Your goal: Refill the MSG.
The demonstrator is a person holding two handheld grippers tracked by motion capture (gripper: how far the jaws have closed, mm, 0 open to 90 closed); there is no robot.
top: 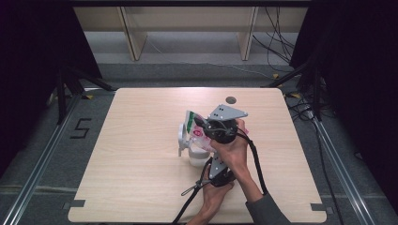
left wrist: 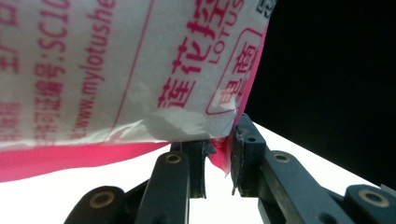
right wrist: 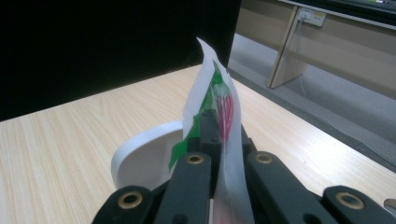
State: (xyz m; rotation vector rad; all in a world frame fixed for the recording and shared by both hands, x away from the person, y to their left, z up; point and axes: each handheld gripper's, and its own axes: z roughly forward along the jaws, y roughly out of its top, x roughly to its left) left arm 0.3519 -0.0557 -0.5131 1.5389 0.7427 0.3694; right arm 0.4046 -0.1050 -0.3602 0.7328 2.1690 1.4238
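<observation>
The tabletop (top: pixel 141 187) carries a white cup (top: pixel 197 157) near its middle. Above the cup hangs a pink and white bag (top: pixel 195 129). The right tool (right wrist: pixel 219 135) pinches its top edge, and the left tool (left wrist: pixel 219 156) pinches a bottom corner. The thin bag could rip, slip free or spill beside the cup.

Packet (left wrist: pixel 116 70) white with pink-red print and a pink lower band, green and red patch near one corner. White cup (top: pixel 197 154). Pale wood-grain table (top: pixel 141 187). Both grippers' jaws black with brass-coloured rivets.
</observation>
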